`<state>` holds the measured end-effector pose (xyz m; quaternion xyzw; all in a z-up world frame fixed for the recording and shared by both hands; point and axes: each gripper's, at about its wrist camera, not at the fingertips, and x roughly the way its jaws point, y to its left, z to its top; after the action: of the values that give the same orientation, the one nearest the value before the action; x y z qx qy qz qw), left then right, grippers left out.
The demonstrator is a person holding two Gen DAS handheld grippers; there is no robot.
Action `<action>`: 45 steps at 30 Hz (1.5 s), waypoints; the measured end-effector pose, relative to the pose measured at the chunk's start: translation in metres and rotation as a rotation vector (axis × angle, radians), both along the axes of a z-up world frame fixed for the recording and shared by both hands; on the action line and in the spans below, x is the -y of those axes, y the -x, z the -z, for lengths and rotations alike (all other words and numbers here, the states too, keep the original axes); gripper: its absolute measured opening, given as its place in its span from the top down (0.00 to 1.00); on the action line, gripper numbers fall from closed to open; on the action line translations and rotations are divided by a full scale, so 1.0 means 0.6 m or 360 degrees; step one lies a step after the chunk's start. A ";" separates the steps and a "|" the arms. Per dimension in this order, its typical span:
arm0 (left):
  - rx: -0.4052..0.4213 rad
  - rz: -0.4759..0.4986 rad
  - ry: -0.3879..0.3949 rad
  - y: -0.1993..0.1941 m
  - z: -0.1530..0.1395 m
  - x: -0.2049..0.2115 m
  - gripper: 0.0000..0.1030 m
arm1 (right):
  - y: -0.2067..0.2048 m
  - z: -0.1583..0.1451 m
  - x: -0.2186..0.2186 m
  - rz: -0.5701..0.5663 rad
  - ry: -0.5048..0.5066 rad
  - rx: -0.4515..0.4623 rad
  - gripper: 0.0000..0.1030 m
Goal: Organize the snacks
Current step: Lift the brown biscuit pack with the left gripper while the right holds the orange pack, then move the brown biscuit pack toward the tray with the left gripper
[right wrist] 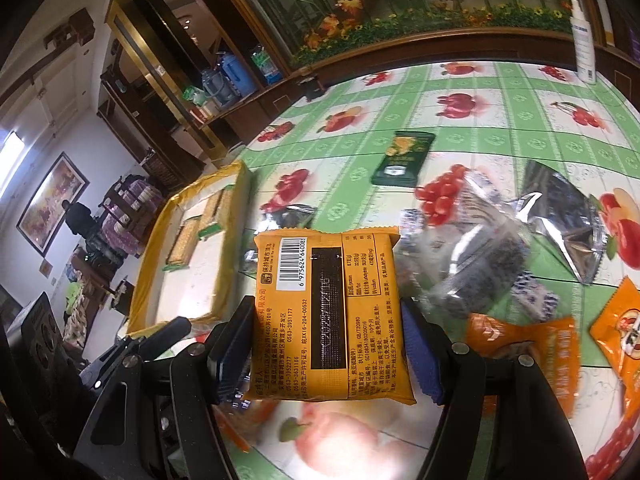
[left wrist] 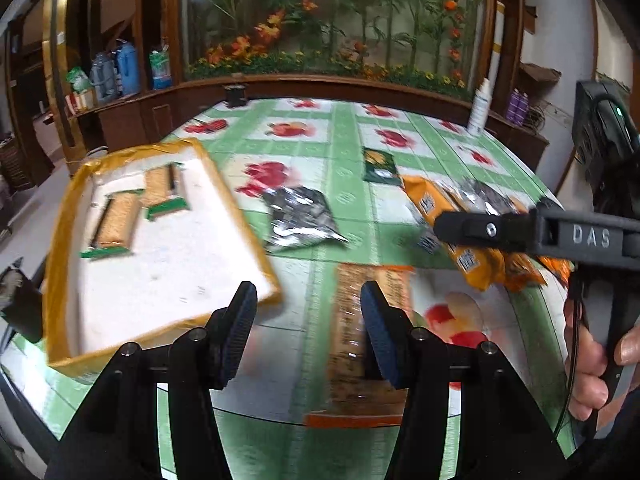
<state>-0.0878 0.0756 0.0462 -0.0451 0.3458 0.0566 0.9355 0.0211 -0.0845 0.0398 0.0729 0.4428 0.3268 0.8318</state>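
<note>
Fruit-printed green cloth covers the desk (right wrist: 500, 92), with a flower mural behind. On it, to the left, sits a yellow-rimmed tray (left wrist: 236, 216) already holding two green-ended biscuit packs (left wrist: 114, 220).

The right gripper (right wrist: 326, 344) is clamped on a yellow snack packet (right wrist: 326, 312) by its side edges, held above the cloth with the barcode facing the camera. The packet looks light and crinkly, probably slippery film, so pinching across its firm middle seems safest.

The left gripper (left wrist: 306, 332) stands wide apart with nothing between its fingers, above a blurred orange-ended cracker pack (left wrist: 368, 344). Silver foil bags (right wrist: 560, 216), a dark green packet (right wrist: 404, 158) and orange packets (right wrist: 524, 356) lie loose. Motion blur smears the left view; the packet's front is hidden.
</note>
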 end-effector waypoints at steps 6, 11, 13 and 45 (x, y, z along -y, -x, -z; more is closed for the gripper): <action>0.0056 -0.0121 0.0025 0.009 -0.017 -0.054 0.49 | 0.010 -0.009 -0.046 -0.0072 -0.0021 0.0015 0.31; 0.0083 -0.0216 0.0057 0.016 -0.024 -0.098 0.49 | 0.021 -0.016 -0.092 -0.0146 -0.0031 0.0033 0.31; 0.0096 -0.0267 0.0067 0.018 -0.027 -0.121 0.49 | 0.025 -0.018 -0.108 -0.0173 -0.0031 0.0038 0.31; -0.0433 0.0308 0.0027 -0.058 0.066 0.063 0.49 | -0.003 -0.067 0.010 0.0063 -0.0208 0.0130 0.31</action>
<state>-0.0532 0.0377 0.0064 -0.0114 0.4724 -0.0312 0.8808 0.0229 -0.0906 0.0803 0.1223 0.3846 0.3411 0.8489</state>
